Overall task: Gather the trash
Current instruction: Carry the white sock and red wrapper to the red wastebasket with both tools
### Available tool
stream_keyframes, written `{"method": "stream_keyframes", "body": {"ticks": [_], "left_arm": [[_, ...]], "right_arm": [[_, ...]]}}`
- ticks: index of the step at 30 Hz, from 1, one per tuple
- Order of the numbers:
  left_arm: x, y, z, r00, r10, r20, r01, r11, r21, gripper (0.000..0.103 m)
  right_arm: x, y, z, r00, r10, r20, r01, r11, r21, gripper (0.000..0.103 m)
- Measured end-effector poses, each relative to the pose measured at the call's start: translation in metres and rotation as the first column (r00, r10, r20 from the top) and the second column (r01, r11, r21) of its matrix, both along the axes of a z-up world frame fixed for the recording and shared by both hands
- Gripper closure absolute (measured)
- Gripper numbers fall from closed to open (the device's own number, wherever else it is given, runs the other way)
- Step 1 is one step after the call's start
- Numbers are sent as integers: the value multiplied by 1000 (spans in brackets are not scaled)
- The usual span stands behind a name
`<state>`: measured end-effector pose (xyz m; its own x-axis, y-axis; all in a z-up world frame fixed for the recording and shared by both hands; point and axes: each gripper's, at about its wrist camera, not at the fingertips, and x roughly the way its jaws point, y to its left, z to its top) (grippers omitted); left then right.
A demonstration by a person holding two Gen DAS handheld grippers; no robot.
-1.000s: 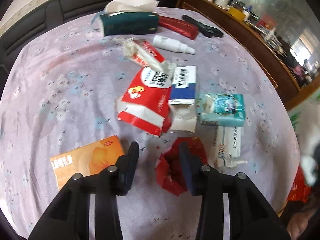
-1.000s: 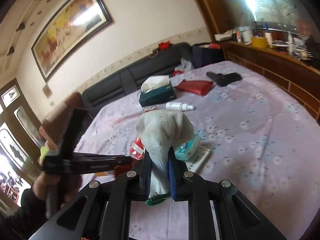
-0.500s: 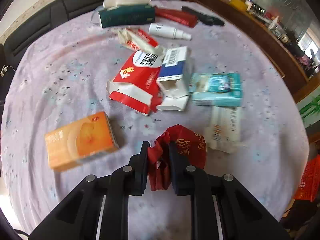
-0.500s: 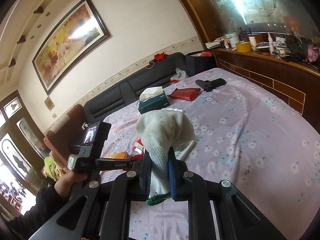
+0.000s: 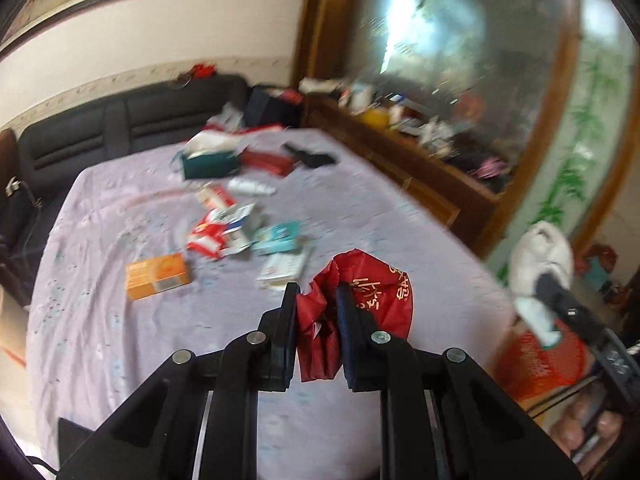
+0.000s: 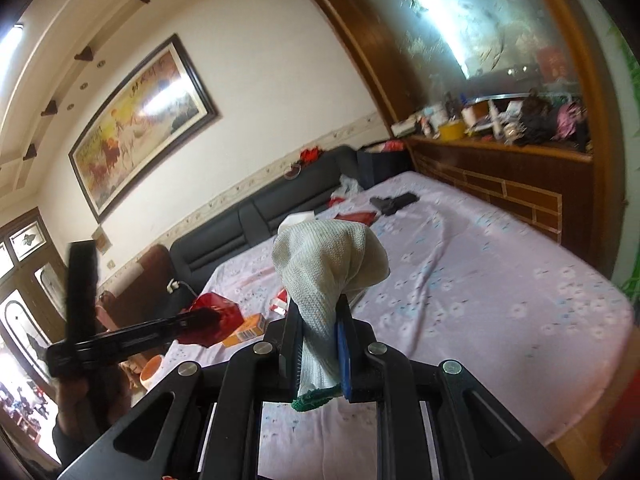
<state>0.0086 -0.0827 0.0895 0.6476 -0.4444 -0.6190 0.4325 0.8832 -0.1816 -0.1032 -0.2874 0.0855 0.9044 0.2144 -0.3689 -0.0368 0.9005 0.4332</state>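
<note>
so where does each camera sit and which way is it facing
Left wrist: on the left gripper, facing the table of scattered packaging; it grips a red wrapper.
Right wrist: on the right gripper, facing the sofa wall; it grips a white glove.
Shared: each shows the other gripper with its load, plus the orange box.

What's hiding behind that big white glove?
In the right wrist view the glove covers most of the tissue box; only its white top edge peeks out. The rest of the litter behind it is hidden, except a red-and-white scrap at its left.
</note>
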Motion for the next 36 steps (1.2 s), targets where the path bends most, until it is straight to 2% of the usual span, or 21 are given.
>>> {"method": "stream_keyframes", "body": {"ticks": [3,7,11,17,26,31,36], "left_arm": [[-32,-14,22,996,-68,52,71,997,-42,86],[-61,-37,37,984,-155,90,162,984,-74,86],[-86,-63,51,958,-256,127,268,959,-95,86],[-111,-109,60,908,-393,144,407,910,-85,86],[-121,-166,56,854,-511,100,519,850,-90,86],[-131,-193,57,826,-554,106,562,823,-85,86],[-140,-225,50,798,-595,98,602,796,-68,86]], "right_arm": [[-34,-10,15,999,-35,40,35,999,-7,88],[-78,-25,30,992,-100,76,103,994,-30,88],[-118,-38,39,980,-172,103,177,983,-47,88],[-176,-66,54,938,-310,153,320,946,-49,88],[-237,-110,58,852,-499,156,506,863,-6,87],[-254,-124,62,818,-554,154,562,827,-16,87],[-264,-137,60,797,-586,144,596,803,-29,87]]}}
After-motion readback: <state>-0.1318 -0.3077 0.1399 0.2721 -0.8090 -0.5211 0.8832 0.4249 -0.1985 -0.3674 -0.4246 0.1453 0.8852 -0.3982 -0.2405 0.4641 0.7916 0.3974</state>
